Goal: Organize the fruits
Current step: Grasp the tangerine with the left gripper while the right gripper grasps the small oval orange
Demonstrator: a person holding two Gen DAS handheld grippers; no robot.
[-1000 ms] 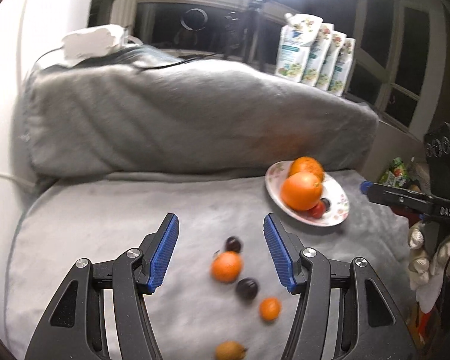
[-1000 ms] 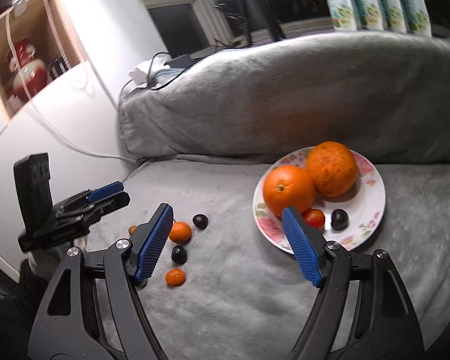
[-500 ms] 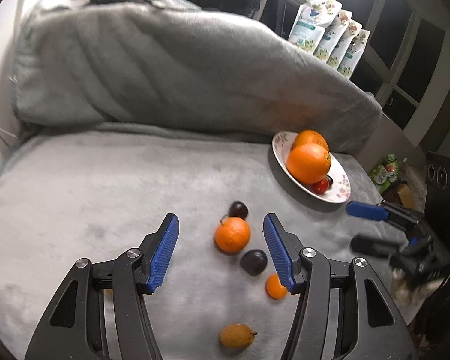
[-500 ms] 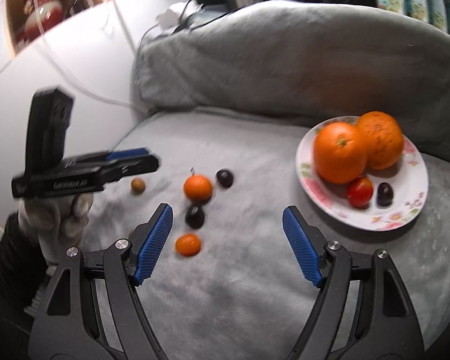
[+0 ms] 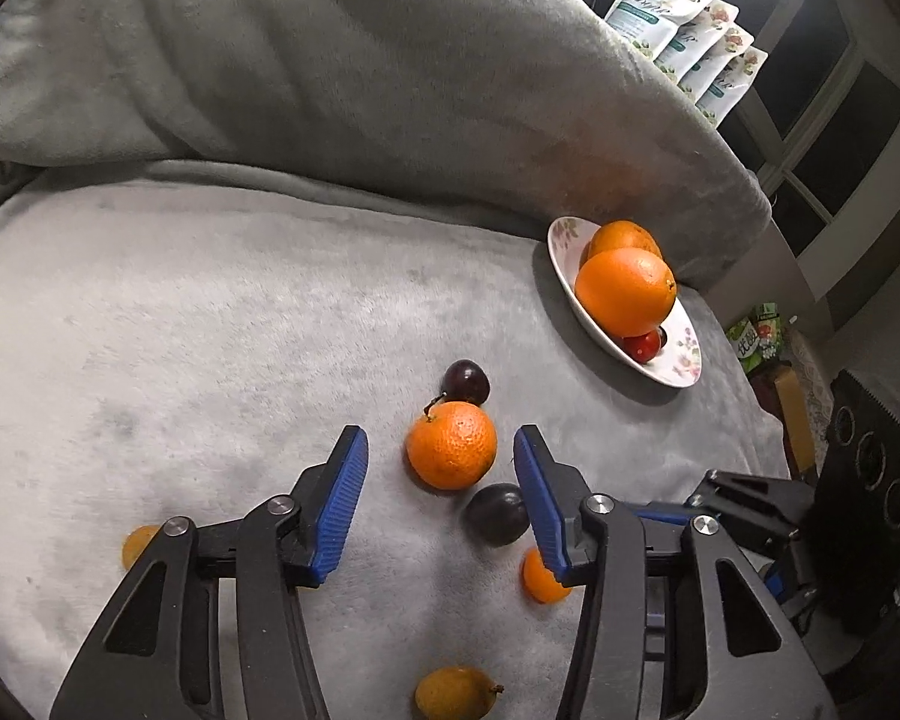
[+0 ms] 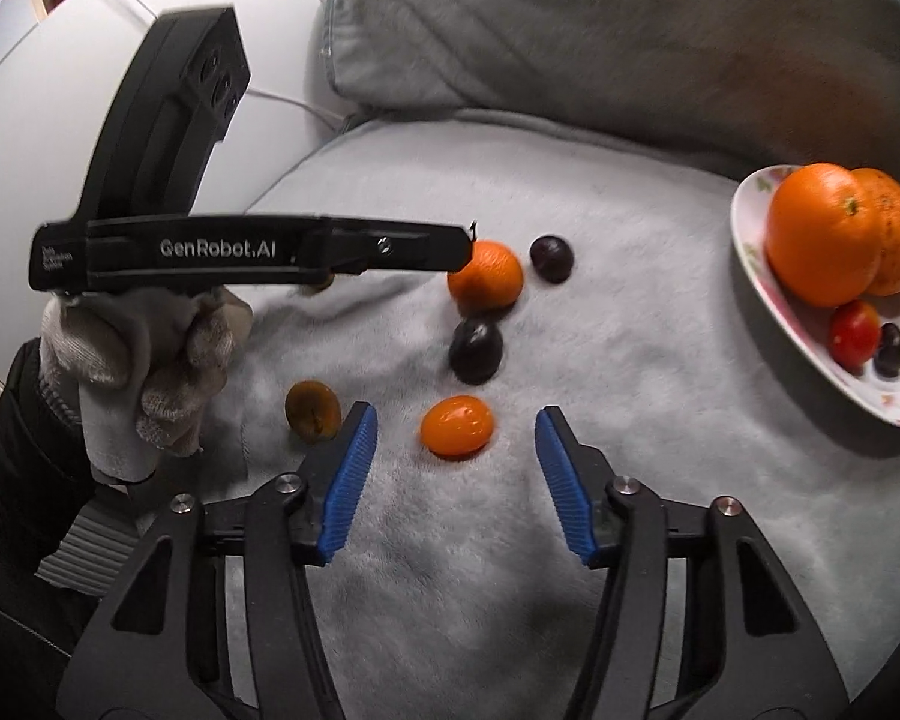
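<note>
We are closing the left gripper (image 5: pixel 441 480) around the mandarin (image 5: pixel 451 445) mid-blanket (image 5: pixel 180 312), pads not yet touching. The right gripper (image 6: pixel 456 450) is closing astride the kumquat (image 6: pixel 457 426), gripping nothing yet, so both can go to the plate (image 6: pixel 750 240) by the blanket's right edge.

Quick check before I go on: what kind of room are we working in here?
Probably a home living space, not a kitchen counter. The fruit lies on a grey plush blanket over a cushioned seat with a backrest, likely a sofa or bed; refill pouches stand by a dark window behind.
</note>
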